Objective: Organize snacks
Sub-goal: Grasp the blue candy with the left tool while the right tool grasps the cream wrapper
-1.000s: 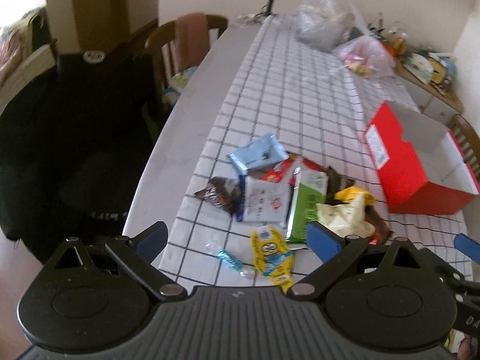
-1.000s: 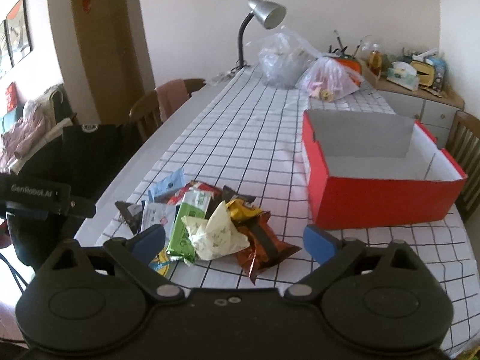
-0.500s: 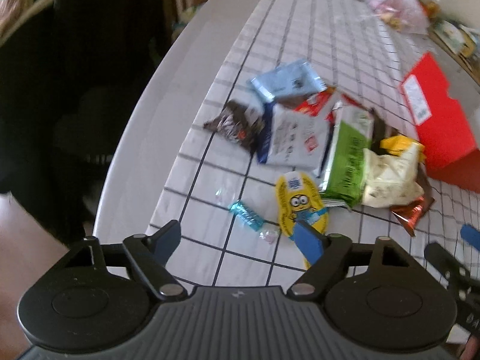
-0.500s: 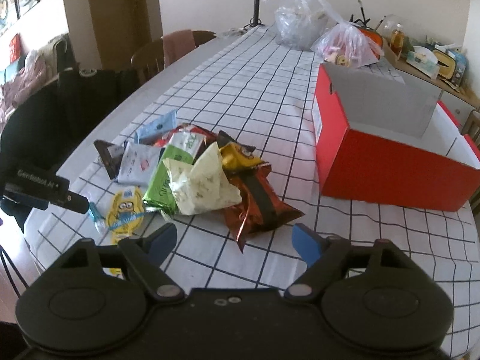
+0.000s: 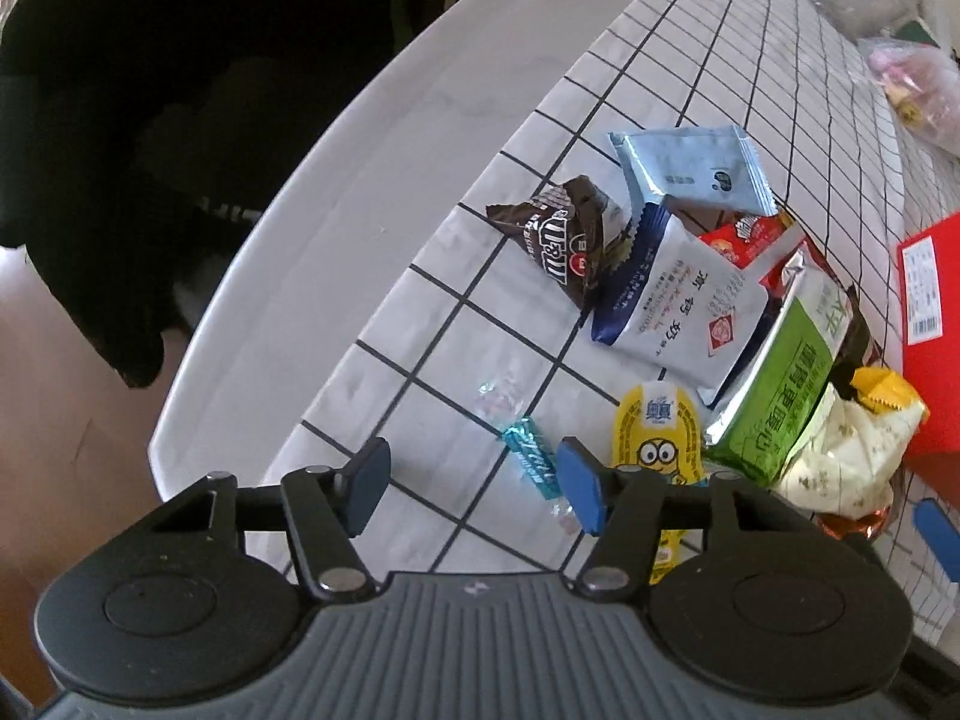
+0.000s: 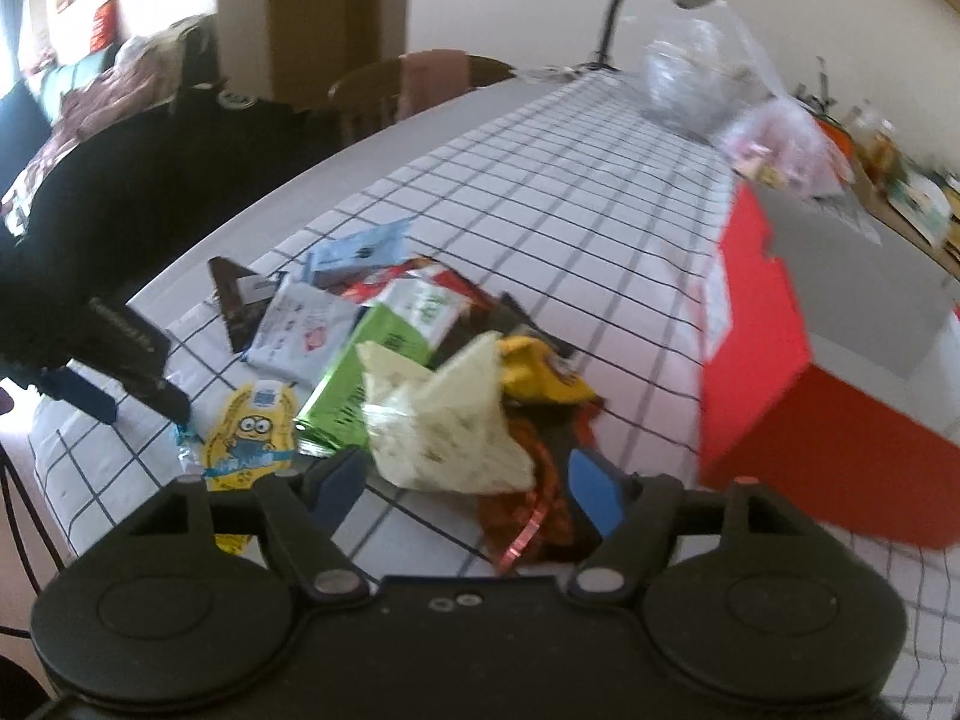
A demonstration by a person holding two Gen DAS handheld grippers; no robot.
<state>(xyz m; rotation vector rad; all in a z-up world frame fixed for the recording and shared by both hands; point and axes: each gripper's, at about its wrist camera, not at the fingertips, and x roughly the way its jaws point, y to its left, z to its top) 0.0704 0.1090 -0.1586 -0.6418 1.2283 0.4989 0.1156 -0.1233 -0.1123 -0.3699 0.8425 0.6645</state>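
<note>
i'm holding the left gripper (image 5: 474, 486) low over the near edge of the checked tablecloth (image 5: 690, 84), its jaws spread wide and gripping nothing. a small teal candy (image 5: 531, 459) is lying between the blue pads, close to the right one, though i cannot tell whether it is touching. the yellow minion pouch (image 5: 657, 435) is sitting just beside that same pad on its outer side.

the snack pile is lying just beyond: a brown m&m's bag (image 5: 561, 234), a white and navy packet (image 5: 681, 306) overlapping it, a pale blue sachet (image 5: 690, 168) farther back, a green packet (image 5: 780, 396) leaning on the white one, and a cream wrapper (image 5: 840, 462) at the right.

i'm keeping the right gripper (image 6: 465, 480) open too, empty, with its pads straddling the near end of the cream wrapper (image 6: 444, 420) and a crumpled red-orange foil bag (image 6: 528, 510). the picture here is blurred. the red box (image 6: 822, 432) is standing open to the right of the pile, well apart from the left gripper (image 6: 120, 372), which is showing at the left near the minion pouch (image 6: 252, 432).
</note>
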